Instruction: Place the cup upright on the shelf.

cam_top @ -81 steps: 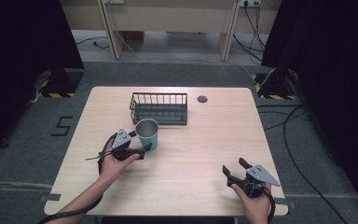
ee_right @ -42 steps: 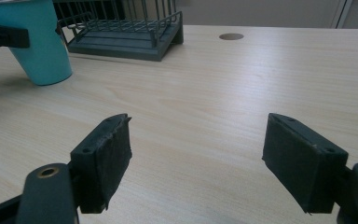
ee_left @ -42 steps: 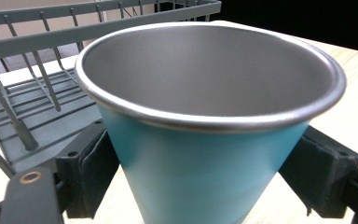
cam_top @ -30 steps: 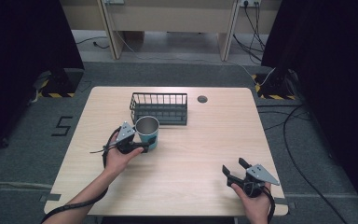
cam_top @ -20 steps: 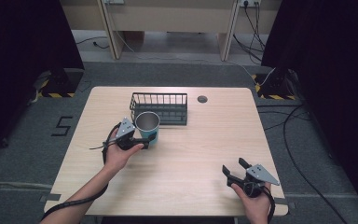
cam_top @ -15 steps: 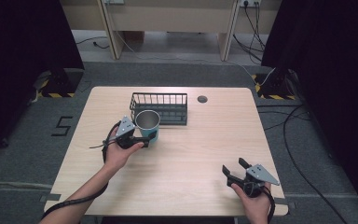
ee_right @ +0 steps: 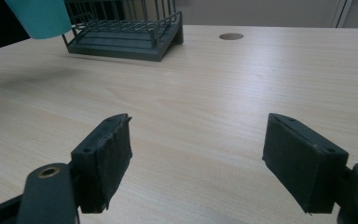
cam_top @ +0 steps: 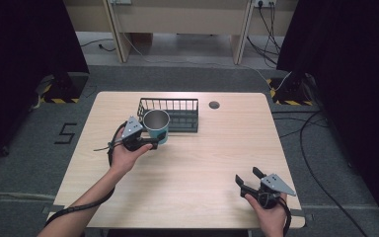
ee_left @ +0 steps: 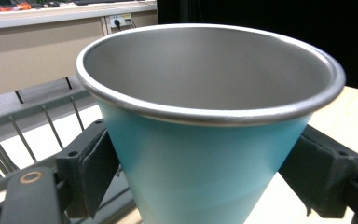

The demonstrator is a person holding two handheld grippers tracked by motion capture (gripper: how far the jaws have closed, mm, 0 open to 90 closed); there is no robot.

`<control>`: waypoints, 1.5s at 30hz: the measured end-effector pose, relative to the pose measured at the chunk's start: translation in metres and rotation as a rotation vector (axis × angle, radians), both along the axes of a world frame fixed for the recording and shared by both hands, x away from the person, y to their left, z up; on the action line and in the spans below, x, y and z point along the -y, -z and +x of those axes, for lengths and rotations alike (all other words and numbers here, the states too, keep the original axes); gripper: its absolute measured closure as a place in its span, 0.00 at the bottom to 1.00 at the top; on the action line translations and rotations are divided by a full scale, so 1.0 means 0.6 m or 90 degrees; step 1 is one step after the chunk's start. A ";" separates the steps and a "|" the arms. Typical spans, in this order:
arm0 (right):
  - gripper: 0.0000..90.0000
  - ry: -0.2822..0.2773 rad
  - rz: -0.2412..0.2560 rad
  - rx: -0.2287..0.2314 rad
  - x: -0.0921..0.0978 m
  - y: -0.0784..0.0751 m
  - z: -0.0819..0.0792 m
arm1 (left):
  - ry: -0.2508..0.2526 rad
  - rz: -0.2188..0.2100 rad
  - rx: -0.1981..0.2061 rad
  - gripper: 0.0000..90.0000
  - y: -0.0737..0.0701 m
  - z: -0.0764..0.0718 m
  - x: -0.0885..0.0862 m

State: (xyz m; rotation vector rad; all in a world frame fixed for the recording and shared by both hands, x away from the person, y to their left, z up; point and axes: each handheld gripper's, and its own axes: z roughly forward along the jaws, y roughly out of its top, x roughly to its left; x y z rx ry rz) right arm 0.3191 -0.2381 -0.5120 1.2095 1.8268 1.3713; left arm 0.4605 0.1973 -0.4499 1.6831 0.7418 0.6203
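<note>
- Cup [cam_top: 156,126]: teal outside, bare metal inside, upright with mouth up, long axis vertical, tapering toward its base.
- Left gripper [cam_top: 150,143] clamps the cup; in the left gripper view both black pads [ee_left: 94,170] press its teal wall [ee_left: 205,168] from opposite sides, below the rim.
- Cup sits at the front-left corner of the wire basket [cam_top: 177,114], overlapping the basket's front edge in the high view. In the right gripper view the cup base [ee_right: 39,17] hangs clear of the table with a soft shadow under it, so it is lifted.
- Right gripper [cam_top: 249,178] is near the table's front right corner, well apart from the cup, jaws spread wide with nothing between them; the right gripper view shows bare wood between the pads [ee_right: 106,158].
- Table [cam_top: 202,168]: light wood grain, with a round dark grommet [cam_top: 214,104] just right of the basket near the far edge.
- Room: grey carpet floor, a "5" marked on it [cam_top: 67,133] left of the table, black curtains on both sides, cables [cam_top: 321,148] on the floor at right, beige furniture legs behind.
- Versus 2.7 s ago: the cup has moved up and toward the basket, the left hand has gone forward with it; the right gripper has stayed put, just as open.
</note>
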 end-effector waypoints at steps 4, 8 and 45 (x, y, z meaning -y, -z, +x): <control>0.27 -0.001 0.001 -0.001 0.000 0.000 0.001 | 0.000 0.001 0.005 0.18 -0.012 0.006 0.000; 0.27 -0.001 0.000 -0.002 0.000 0.000 0.001 | -0.002 0.000 0.009 0.19 -0.022 0.012 0.001; 0.27 -0.002 -0.001 -0.002 0.000 0.000 0.001 | -0.022 -0.015 0.020 0.19 -0.066 0.069 0.017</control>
